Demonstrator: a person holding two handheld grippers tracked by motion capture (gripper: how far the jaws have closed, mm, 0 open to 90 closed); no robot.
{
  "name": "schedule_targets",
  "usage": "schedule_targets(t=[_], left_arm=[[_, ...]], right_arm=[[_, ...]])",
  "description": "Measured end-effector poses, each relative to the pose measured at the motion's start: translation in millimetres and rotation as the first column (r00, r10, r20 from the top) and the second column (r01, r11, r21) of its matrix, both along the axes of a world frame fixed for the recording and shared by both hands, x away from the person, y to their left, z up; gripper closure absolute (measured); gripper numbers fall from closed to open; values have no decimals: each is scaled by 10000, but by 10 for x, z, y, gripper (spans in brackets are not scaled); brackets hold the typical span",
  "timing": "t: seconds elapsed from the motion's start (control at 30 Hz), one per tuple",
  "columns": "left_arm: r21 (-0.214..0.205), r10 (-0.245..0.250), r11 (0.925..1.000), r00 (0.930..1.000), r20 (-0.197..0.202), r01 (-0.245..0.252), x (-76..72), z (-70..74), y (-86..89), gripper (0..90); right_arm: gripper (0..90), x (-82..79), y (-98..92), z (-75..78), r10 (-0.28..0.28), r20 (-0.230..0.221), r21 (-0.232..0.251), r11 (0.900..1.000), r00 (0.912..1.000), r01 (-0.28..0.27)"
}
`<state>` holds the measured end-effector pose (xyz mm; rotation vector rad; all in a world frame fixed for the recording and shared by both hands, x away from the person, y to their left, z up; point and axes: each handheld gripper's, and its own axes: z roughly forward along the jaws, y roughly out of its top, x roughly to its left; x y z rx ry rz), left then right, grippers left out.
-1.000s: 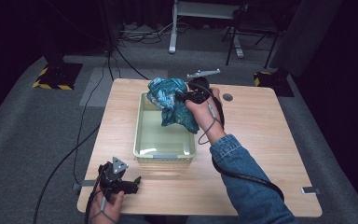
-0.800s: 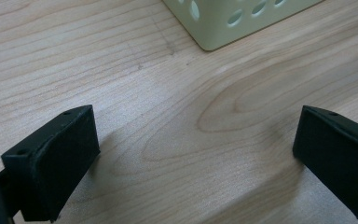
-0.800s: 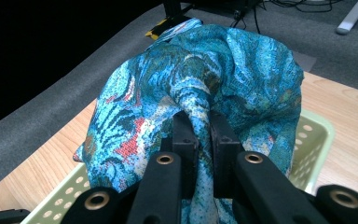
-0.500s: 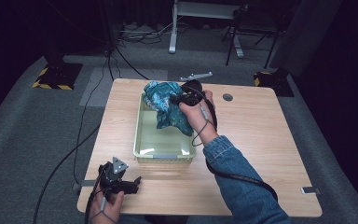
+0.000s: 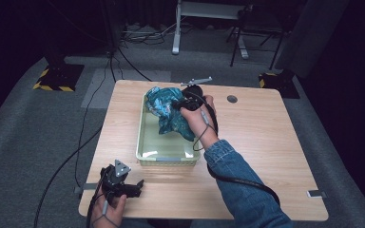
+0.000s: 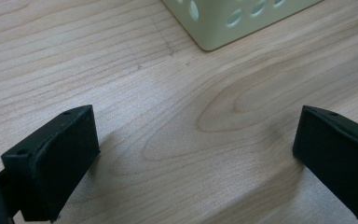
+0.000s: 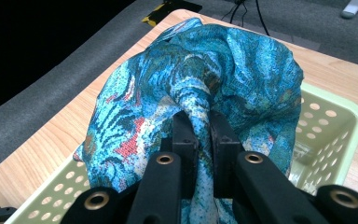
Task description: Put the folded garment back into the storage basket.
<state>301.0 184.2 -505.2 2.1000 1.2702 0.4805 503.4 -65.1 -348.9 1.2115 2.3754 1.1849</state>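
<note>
A teal patterned cloth (image 5: 167, 111) with red flecks hangs bunched over the far end of a pale green perforated basket (image 5: 148, 148) on the wooden table. My right gripper (image 5: 178, 103) is shut on a fold of the cloth (image 7: 242, 74), its two black jaws pinching the fabric between them just above the basket (image 7: 335, 126). My left gripper (image 5: 135, 186) rests open at the table's near left corner, jaws wide apart over bare wood (image 6: 196, 130), nothing between them. A corner of the basket (image 6: 223, 23) lies just beyond it.
A round grommet hole (image 5: 232, 99) sits in the table at the far right. Black cables trail from both grippers and across the grey floor to the left. Desk legs and yellow-black striped bases stand beyond the table.
My right hand has carried the cloth leftward and lower, toward the basket's far end. The left gripper has stayed put.
</note>
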Motion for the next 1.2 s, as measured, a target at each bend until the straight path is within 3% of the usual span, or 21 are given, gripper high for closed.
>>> schedule_targets(t=[0.37,0.4,0.47,0.5,0.63,0.73,0.9,1.2], left_arm=[[-2,0,10000,10000,2,0,0,0,0,3],[-2,0,10000,10000,0,0,0,0,0,3],[-1,-3,10000,10000,1,3,0,0,0,3],[-2,-4,10000,10000,7,4,0,-1,0,3],[-4,-5,10000,10000,4,5,0,0,-1,3],[-6,-1,10000,10000,9,1,0,-1,-1,3],[-15,-5,10000,10000,-2,5,0,0,-1,3],[-5,-22,10000,10000,-2,22,0,0,-1,3]], right_arm=[[830,21,52,-145,-118,-191,-171,9998,9997,115],[788,23,63,-177,-49,-255,-200,9998,9997,44],[517,48,97,-271,112,-873,-96,9999,9961,-120],[461,58,97,-303,79,-983,45,10000,9951,-75],[342,85,16,-328,155,-818,92,9998,9965,-148],[316,91,-53,-317,377,-632,88,9993,9973,-372],[309,59,-130,-259,960,-119,-198,9952,9953,-962],[296,-61,-326,-14,1258,637,-103,9921,9900,-1254]])
